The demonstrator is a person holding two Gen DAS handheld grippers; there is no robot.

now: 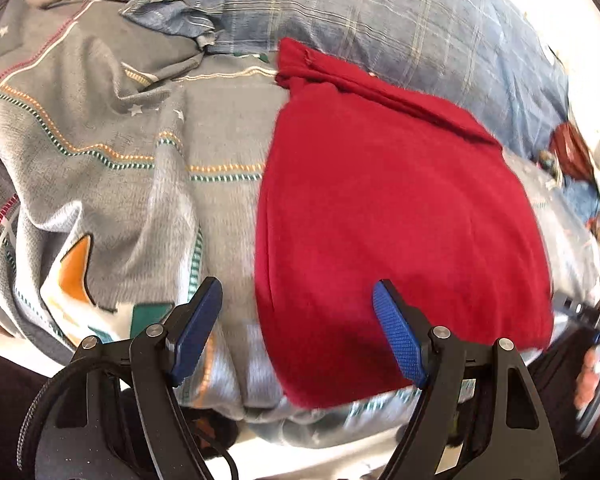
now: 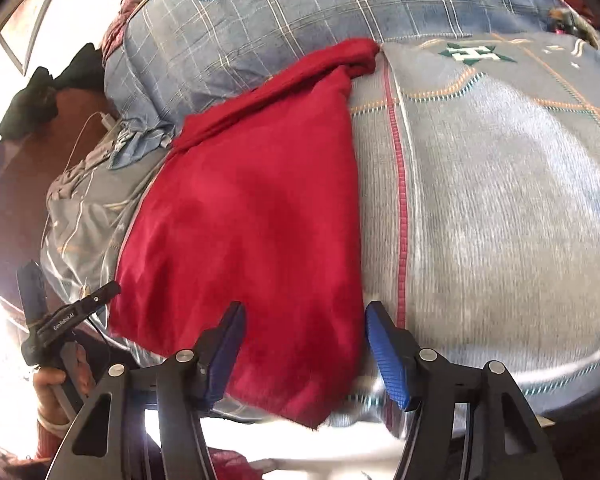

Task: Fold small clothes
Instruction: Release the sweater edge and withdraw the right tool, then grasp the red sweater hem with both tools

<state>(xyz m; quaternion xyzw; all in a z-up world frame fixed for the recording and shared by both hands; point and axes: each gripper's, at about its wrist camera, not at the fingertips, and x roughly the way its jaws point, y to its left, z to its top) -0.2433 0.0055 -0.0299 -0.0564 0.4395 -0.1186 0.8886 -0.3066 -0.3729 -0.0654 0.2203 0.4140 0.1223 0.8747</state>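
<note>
Left claw [image 1: 296,332]: jaws are held wide apart and nothing is gripped; bedspread fills most of the gap, and the garment's near left edge lies just inside the right-hand pad.
Right claw [image 2: 304,352]: jaws are parted about halfway and nothing is pinched; the garment's near right corner is seen lying between the pads, untouched as far as can be told.
Red garment [image 1: 392,216]: it is laid flat on the bed directly ahead of both claws, apparently already folded once lengthwise; it begins at the pads and runs away from them.
Near hem [image 2: 300,400]: it is found closest to the right claw, at the bed's edge, with a corner hanging slightly past it.
Handling: the garment is judged soft, light and limp, of fuzzy knit or fleece; it is expected to sag and drape once lifted, and slipping is thought unlikely against the textured pads.
Where hold is best taken: the two near corners are suggested, one per claw, with all layers pinched together so that the fold is not opened.
Far end [image 1: 300,64]: a bunched, rolled strip is seen farthest from the claws, and smoothing may be needed there.
Grey patterned bedspread [image 1: 140,152]: it is spread beneath and to both sides; it is soft too, so it could be caught by a deep pinch.
Blue plaid bedding [image 2: 300,12]: it is piled beyond the garment's far end.
</note>
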